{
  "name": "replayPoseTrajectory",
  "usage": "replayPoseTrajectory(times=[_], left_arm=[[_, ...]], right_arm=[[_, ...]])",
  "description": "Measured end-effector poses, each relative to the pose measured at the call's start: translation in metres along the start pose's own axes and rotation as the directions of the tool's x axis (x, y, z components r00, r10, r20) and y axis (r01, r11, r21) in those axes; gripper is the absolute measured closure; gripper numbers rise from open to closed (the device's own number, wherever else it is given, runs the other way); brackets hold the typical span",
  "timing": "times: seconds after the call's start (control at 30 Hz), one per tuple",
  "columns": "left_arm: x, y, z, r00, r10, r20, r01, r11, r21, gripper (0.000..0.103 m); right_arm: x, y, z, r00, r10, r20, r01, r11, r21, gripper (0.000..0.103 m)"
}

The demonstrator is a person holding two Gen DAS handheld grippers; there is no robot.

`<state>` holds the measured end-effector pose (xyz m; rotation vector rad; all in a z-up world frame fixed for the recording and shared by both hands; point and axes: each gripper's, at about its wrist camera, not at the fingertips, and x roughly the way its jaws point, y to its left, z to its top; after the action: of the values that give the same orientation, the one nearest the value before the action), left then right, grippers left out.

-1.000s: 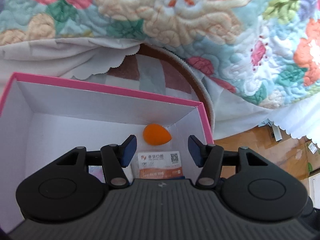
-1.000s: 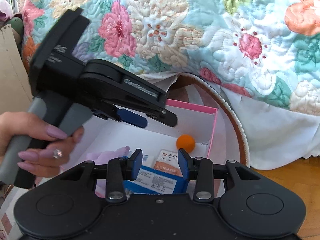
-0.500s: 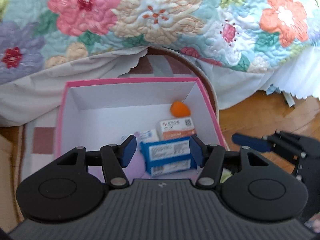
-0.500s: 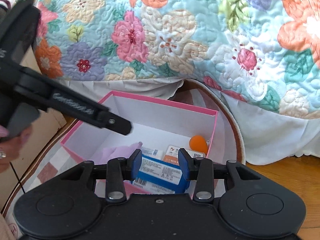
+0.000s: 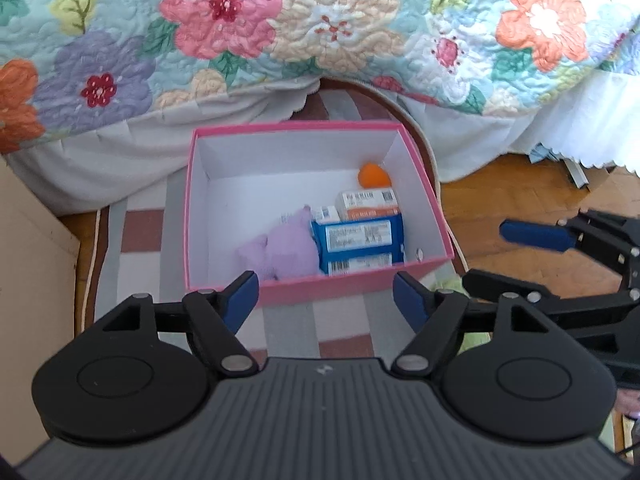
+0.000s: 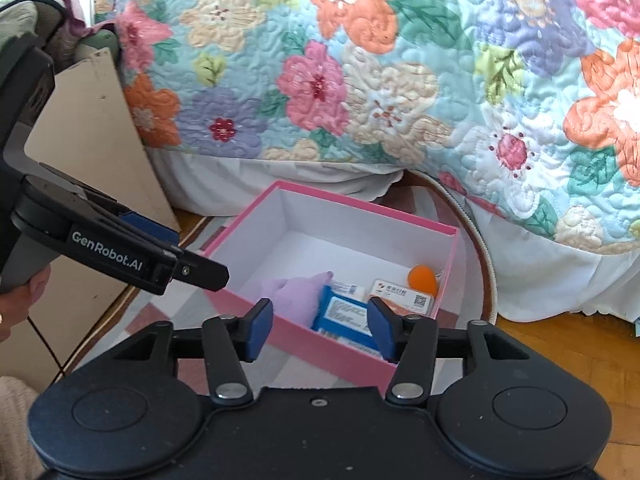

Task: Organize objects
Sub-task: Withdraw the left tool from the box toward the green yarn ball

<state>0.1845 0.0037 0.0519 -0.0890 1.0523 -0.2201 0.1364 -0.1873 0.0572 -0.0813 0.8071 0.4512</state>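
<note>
A pink box [image 5: 320,288] with a white inside stands on a striped rug, also in the right wrist view [image 6: 348,360]. Inside lie a blue carton [image 5: 356,244] [image 6: 344,314], a white and orange carton [image 5: 368,204] [image 6: 404,298], a small white carton [image 5: 326,213], an orange egg-shaped sponge [image 5: 373,175] [image 6: 422,278] and a lilac plush toy [image 5: 284,250] [image 6: 296,294]. My left gripper [image 5: 326,304] is open and empty, in front of the box's near wall. My right gripper [image 6: 320,328] is open and empty, at the box's near corner.
A flowered quilt [image 5: 320,20] with a white bed skirt [image 5: 120,160] hangs just behind the box. A beige board [image 6: 96,140] stands at the left. The striped rug [image 5: 136,236] lies on a wooden floor [image 5: 520,184]. Something pale green [image 5: 448,284] lies right of the box.
Both grippers have drawn back and up, out of the box. The blue carton, earlier between the right fingers, now lies in the box. The right gripper has opened wider.
</note>
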Motion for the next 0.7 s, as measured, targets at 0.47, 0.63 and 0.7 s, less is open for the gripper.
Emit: replayPoseTrajectory(times=[0.47,0.63,0.7], left_arm=[[-0.028,0.003,-0.038,0.999,0.032,-0.015,-0.032,0.999,0.008,0.020],[-0.036,0.001,-0.050,0.999,0.024,-0.027,-0.023,1.000,0.018,0.019],[-0.038,-0.001,-0.053,0.999,0.024,-0.033,-0.023,0.999,0.022,0.019]], right_arm=[[-0.033,0.022,-0.020,0.999,0.040,-0.007,-0.040,0.999,-0.037,0.009],[-0.040,0.026,-0.030,0.998,0.054,-0.012,-0.054,0.997,-0.053,0.008],[-0.043,0.028,-0.033,0.998,0.054,-0.013,-0.054,0.997,-0.054,0.008]])
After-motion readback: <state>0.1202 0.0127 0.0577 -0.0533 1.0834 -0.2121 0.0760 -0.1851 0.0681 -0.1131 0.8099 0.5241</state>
